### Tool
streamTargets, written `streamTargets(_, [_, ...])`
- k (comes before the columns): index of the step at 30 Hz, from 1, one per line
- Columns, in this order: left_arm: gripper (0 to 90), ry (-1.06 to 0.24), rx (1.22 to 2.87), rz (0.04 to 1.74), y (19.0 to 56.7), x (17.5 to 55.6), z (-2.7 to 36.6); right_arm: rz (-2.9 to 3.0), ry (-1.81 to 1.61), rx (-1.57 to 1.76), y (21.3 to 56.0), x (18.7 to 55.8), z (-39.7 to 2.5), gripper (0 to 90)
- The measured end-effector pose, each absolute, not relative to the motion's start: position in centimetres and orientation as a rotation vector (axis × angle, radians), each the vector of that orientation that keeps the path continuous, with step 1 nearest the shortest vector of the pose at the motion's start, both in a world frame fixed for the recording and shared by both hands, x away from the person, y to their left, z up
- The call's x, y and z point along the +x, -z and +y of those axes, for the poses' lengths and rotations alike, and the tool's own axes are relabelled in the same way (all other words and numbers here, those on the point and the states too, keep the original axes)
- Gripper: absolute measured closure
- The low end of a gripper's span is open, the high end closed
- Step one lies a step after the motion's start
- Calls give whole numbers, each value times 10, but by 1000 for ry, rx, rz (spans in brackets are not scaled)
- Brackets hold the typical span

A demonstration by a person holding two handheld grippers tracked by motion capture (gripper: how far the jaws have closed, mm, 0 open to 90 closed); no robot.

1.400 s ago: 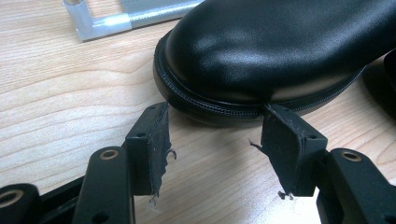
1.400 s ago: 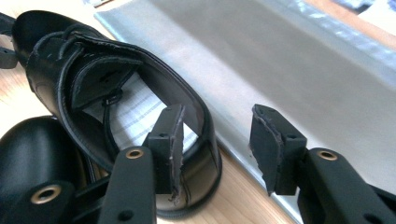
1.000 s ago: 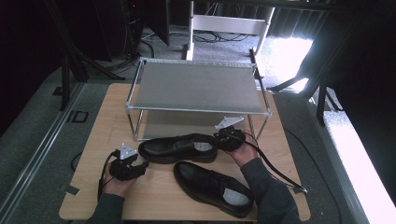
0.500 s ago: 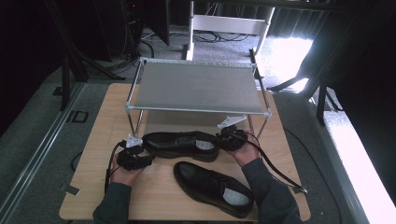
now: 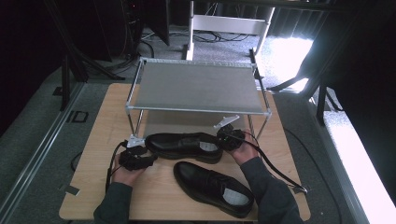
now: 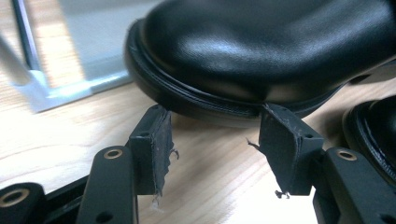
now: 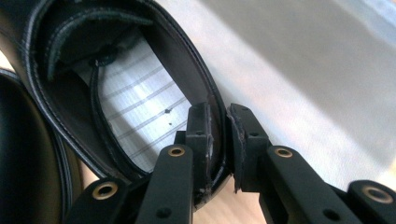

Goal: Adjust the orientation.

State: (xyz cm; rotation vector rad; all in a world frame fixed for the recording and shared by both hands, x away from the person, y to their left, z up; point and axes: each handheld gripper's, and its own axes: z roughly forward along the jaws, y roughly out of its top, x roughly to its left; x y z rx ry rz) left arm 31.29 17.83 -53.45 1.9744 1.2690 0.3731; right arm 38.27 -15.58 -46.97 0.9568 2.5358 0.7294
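High view: far shoe [image 5: 183, 145] lies across the counter [image 5: 93, 172], long axis running from the left claw [image 5: 150, 160] to the right claw [image 5: 223, 140], toe at the left claw, heel at the right one. Rack [image 5: 196, 88] stands just beyond it, lower shelf open behind the shoe.

Right claw [image 7: 218, 135]: jaws pressed together on the heel collar of the far shoe [image 7: 140, 93], one pad inside, one outside.

Left claw [image 6: 212, 149]: jaws spread, nothing between them. Toe cap [image 6: 261, 51] sits directly ahead, sole edge touching or nearly touching both pad tips.

Second shoe [image 5: 212, 186] lies nearer the person, apart from both claws.

Judgement: toe is wider than the left claw's gap, so that claw likely supports from beneath.
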Motion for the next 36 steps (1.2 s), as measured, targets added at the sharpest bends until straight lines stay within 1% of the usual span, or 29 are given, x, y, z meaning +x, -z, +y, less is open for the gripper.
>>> streamTargets(6, [450,-376,1964,1214,525,297,164,2481,-739,1020,469,366,-192,791])
streamTargets(13, [476,-367,1994,1075,500,260,135,2413,-740,1084,469,342,-227,791])
streamTargets(15, [482,-357,2018,1021,499,248,125,2399,-730,1100,469,336,-234,792])
streamTargets(18, [494,-350,2052,990,503,239,115,2381,-717,1134,468,327,-242,792])
streamTargets(22, [521,-286,2063,975,510,229,107,2371,-715,1154,469,316,-250,791])
streamTargets(30, [600,-159,2091,852,518,202,73,2360,-729,1187,469,304,-263,789])
streamTargets(36, [651,-86,2163,773,530,193,48,2355,-730,1200,469,297,-268,789])
